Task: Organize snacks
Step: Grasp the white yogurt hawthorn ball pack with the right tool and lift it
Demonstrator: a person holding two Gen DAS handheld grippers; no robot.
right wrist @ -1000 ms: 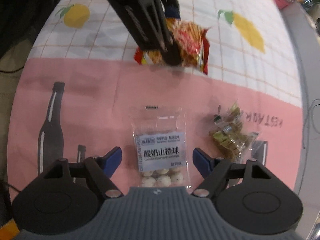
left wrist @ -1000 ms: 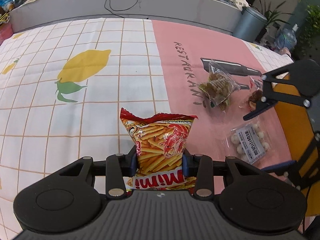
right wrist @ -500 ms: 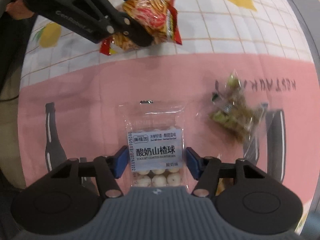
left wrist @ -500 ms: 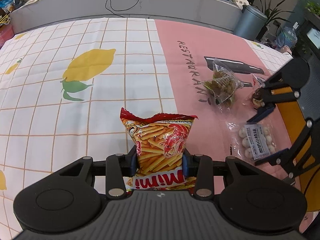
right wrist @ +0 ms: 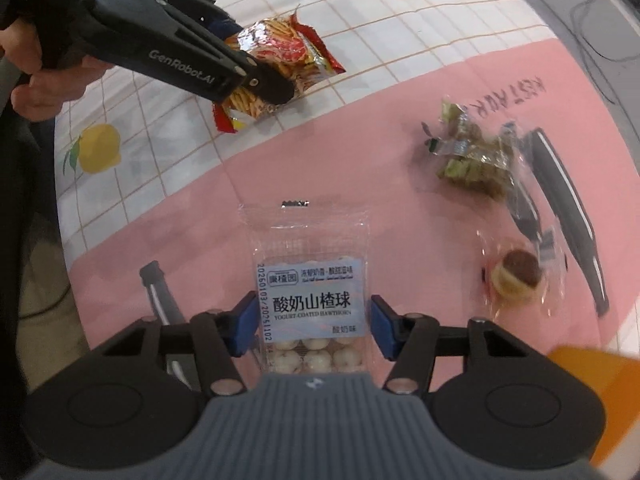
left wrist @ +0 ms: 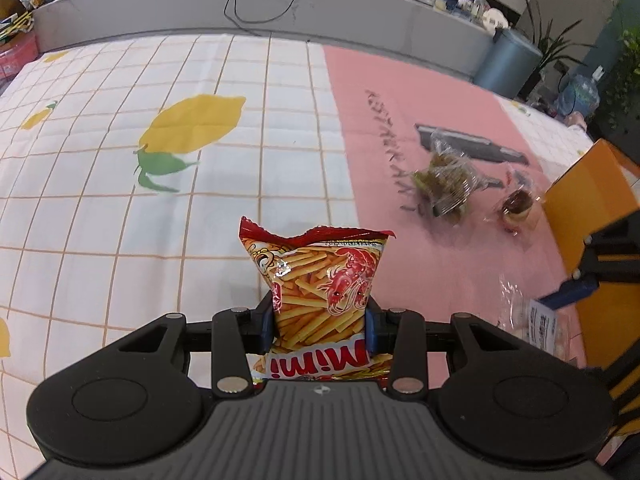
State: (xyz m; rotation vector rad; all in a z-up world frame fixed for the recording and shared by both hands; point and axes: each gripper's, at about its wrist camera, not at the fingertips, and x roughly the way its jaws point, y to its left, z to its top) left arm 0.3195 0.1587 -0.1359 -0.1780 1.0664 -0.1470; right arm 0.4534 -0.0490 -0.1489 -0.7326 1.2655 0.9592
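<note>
My left gripper [left wrist: 319, 326] is shut on a red and yellow Mimi shrimp-stick bag [left wrist: 320, 288] and holds it above the tablecloth; the bag also shows in the right wrist view [right wrist: 280, 68]. My right gripper [right wrist: 313, 326] has its blue pads against both sides of a clear pack of yogurt-coated hawthorn balls [right wrist: 312, 296], which also shows at the right edge of the left wrist view [left wrist: 540, 326]. A clear bag of green-wrapped snacks [right wrist: 476, 160] and a small wrapped cake [right wrist: 516, 276] lie on the pink cloth.
An orange box [left wrist: 592, 208] stands at the table's right edge, beside the small cake [left wrist: 516, 206]. The tablecloth [left wrist: 160, 200] has a white lemon-print half and a pink half. A grey counter [left wrist: 240, 36] runs behind the table.
My right gripper has closed in from wide open onto the hawthorn ball pack. The left gripper keeps hold of the Mimi bag and has shifted left, away from the right gripper.
</note>
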